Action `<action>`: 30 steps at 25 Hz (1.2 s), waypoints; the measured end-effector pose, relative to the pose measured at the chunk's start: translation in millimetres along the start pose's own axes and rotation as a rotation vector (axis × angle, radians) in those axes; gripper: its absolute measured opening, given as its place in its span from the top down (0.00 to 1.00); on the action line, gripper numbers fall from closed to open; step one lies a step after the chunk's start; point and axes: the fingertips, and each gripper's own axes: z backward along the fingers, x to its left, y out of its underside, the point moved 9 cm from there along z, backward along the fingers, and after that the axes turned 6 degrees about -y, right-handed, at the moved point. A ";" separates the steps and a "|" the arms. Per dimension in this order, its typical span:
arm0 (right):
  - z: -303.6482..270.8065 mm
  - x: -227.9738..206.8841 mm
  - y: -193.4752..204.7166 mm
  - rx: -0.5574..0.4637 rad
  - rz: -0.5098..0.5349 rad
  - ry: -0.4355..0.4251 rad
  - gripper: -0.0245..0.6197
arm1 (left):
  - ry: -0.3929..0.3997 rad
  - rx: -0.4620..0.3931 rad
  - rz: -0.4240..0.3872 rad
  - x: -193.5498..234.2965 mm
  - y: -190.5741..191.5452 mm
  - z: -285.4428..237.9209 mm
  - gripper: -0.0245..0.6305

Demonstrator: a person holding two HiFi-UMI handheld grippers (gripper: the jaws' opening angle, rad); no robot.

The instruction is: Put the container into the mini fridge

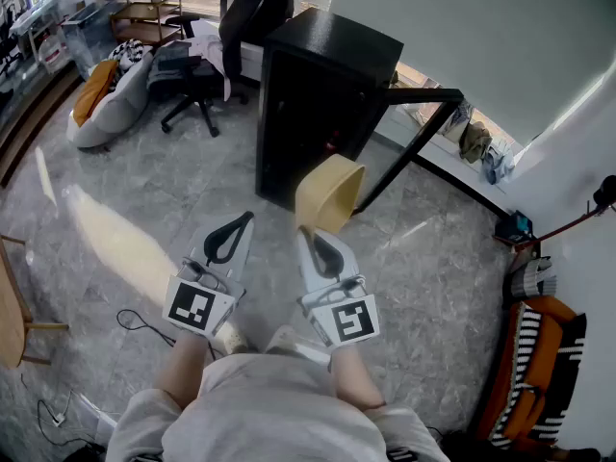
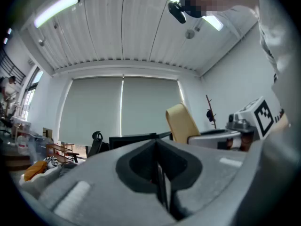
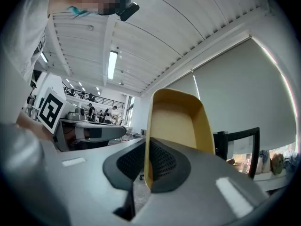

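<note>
A tan open-topped container [image 1: 330, 193] hangs in the air in front of the black mini fridge [image 1: 322, 104], which stands on the grey floor with its door swung open to the right. My right gripper [image 1: 313, 234] is shut on the container's [image 3: 176, 126] near rim, pads pinching its wall [image 3: 146, 166]. My left gripper [image 1: 234, 225] is shut and empty, held beside the right one at about the same height. In the left gripper view the container [image 2: 180, 123] shows to the right of the closed jaws [image 2: 157, 166].
The fridge's open door [image 1: 419, 128] juts out to the right. A black office chair [image 1: 192, 80] and a grey beanbag [image 1: 111, 104] stand at the back left. A wooden table edge [image 1: 10, 306] is at the left, cables [image 1: 144, 323] lie on the floor, and an orange striped seat [image 1: 539, 373] is at the right.
</note>
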 end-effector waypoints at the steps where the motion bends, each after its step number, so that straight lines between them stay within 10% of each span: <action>1: 0.8 0.4 0.7 0.000 0.000 -0.001 0.95 | 0.001 -0.003 -0.001 -1.2 1.2 0.3 0.96; 20: 3.9 -46.7 15.0 -0.038 -0.019 -0.071 0.95 | -0.056 -0.013 -0.014 -19.7 5.6 -34.1 0.96; 30: -37.4 -65.2 25.3 -0.020 -0.024 0.001 0.95 | -0.050 -0.052 -0.025 38.4 12.9 -65.7 0.96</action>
